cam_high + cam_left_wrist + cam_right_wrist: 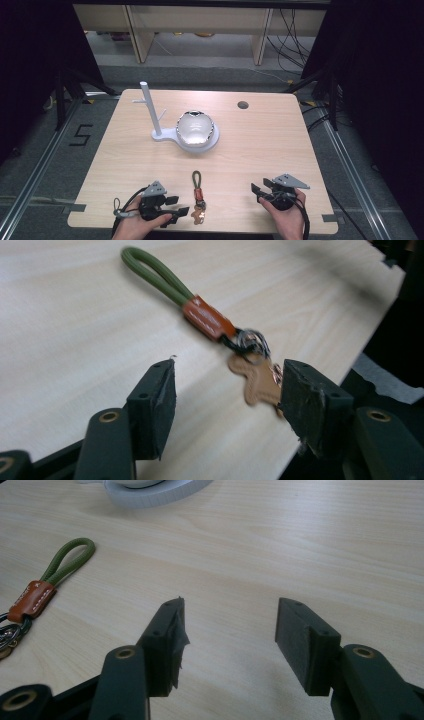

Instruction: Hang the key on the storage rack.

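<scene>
Olive-green cord and an orange leather tab make up the keychain (198, 195), which lies flat near the front edge of the bench (260, 150). My left hand-held gripper (176, 205) stands wide open and grips nothing, its jaws just beside the tan bear charm (256, 382). My right hand-held gripper (257, 192) is open and empty too, well apart from the keychain.

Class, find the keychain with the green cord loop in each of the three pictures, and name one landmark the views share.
High view: the keychain lies near the front table edge, between the two grippers.
Left gripper view: upper centre, the tan charm beside the right finger.
Right gripper view: at the left edge, green loop uppermost.
Shared landmark: the orange leather band on the cord.
</scene>
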The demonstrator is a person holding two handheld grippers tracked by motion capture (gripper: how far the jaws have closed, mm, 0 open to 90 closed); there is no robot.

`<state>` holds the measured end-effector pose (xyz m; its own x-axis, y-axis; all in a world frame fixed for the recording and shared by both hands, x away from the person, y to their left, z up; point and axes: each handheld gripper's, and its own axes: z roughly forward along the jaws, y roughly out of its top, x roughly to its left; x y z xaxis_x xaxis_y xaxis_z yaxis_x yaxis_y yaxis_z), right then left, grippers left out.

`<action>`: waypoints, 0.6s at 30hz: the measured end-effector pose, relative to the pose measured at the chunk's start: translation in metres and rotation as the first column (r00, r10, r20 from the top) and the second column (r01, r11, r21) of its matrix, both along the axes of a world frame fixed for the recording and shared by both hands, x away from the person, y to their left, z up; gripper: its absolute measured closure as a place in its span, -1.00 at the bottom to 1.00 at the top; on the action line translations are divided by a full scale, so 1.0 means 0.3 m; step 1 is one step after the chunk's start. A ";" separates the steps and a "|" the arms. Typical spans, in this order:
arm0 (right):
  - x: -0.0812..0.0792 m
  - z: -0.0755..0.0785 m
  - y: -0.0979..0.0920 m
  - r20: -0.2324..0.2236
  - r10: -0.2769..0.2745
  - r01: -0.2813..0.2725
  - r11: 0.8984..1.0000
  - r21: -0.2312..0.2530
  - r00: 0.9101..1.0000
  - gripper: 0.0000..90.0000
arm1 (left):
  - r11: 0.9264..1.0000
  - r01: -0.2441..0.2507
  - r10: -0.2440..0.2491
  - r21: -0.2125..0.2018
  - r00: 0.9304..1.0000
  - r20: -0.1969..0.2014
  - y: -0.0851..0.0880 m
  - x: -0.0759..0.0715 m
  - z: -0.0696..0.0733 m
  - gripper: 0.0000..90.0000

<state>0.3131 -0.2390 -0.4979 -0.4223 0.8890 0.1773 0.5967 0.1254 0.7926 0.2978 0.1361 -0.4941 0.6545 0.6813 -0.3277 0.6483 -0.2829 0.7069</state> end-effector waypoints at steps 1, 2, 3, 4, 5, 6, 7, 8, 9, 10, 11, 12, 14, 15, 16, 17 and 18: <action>-0.001 0.001 -0.001 -0.007 -0.004 0.004 1.000 0.002 1.000 0.04 | 1.000 0.012 -0.011 0.021 1.000 -0.010 -0.009 0.012 0.011 -0.13; -0.001 0.001 -0.004 -0.010 -0.012 0.012 1.000 -0.018 1.000 0.04 | 1.000 0.012 -0.011 0.021 1.000 -0.010 -0.009 0.012 0.011 -0.12; -0.001 0.001 -0.004 -0.010 -0.012 0.012 1.000 -0.018 1.000 0.04 | 0.997 0.032 -0.031 0.070 0.999 -0.014 -0.023 0.034 0.030 -0.12; -0.003 0.004 -0.009 -0.016 -0.016 0.016 0.999 -0.029 1.000 0.04 | 0.995 0.015 -0.015 0.101 1.000 -0.005 -0.040 0.050 0.042 -0.12; -0.003 0.003 -0.010 -0.019 -0.021 0.021 0.999 -0.033 1.000 0.04 | 0.987 0.025 -0.023 0.157 1.000 -0.014 -0.053 0.070 0.055 -0.12; -0.002 0.003 -0.010 -0.018 -0.028 0.027 0.999 -0.031 0.999 0.04 | 0.980 0.030 -0.023 0.197 0.999 -0.035 -0.067 0.088 0.063 -0.12; -0.005 0.013 -0.007 -0.038 -0.015 0.014 0.999 -0.041 0.999 0.04 | 0.973 0.036 -0.024 0.230 0.998 -0.055 -0.079 0.107 0.072 -0.10; -0.002 0.011 -0.004 -0.036 -0.008 0.007 1.000 -0.024 0.999 0.04 | 0.960 0.029 0.001 0.277 0.994 -0.107 -0.099 0.140 0.090 -0.10; -0.002 0.011 -0.004 -0.036 -0.008 0.007 1.000 -0.024 0.999 0.04 | 0.960 0.029 0.001 0.277 0.994 -0.107 -0.099 0.140 0.090 -0.13; -0.004 0.016 -0.001 -0.041 -0.015 0.014 0.999 -0.029 0.999 0.04 | 0.950 0.032 0.014 0.311 0.989 -0.145 -0.108 0.154 0.095 -0.13; -0.005 0.016 -0.001 -0.039 -0.015 0.014 0.999 -0.037 0.999 0.03 | 0.939 0.040 0.021 0.342 0.985 -0.173 -0.121 0.171 0.098 -0.15; -0.011 0.021 0.001 -0.059 -0.027 0.023 0.998 -0.053 0.998 0.03 | 0.937 0.030 0.037 0.349 0.982 -0.184 -0.129 0.179 0.100 -0.14; -0.012 0.019 0.006 -0.067 -0.022 0.017 0.998 -0.063 0.998 0.03 | 0.931 0.021 0.066 0.365 0.972 -0.224 -0.154 0.194 0.096 -0.15; -0.009 0.014 0.011 -0.066 -0.005 0.002 0.999 -0.045 0.998 0.03 | 0.934 0.014 0.085 0.358 0.962 -0.260 -0.166 0.197 0.093 -0.15; -0.010 0.018 0.014 -0.077 -0.003 -0.001 0.999 -0.051 0.997 0.03 | 0.937 0.013 0.092 0.349 0.954 -0.284 -0.175 0.204 0.091 -0.15; -0.007 0.020 0.015 -0.075 0.003 -0.007 0.998 -0.062 0.997 0.03 | 0.937 0.008 0.101 0.349 0.950 -0.294 -0.192 0.213 0.083 -0.16; -0.008 0.021 0.017 -0.083 0.003 -0.007 0.998 -0.056 0.997 0.03 | 0.936 0.009 0.105 0.351 0.947 -0.305 -0.197 0.216 0.080 -0.16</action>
<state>0.3108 -0.2338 -0.4915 -0.4127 0.8963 0.1622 0.6595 0.1712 0.7320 0.3625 0.0769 -0.4702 0.5205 0.8164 -0.2501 0.8388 -0.4340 0.3288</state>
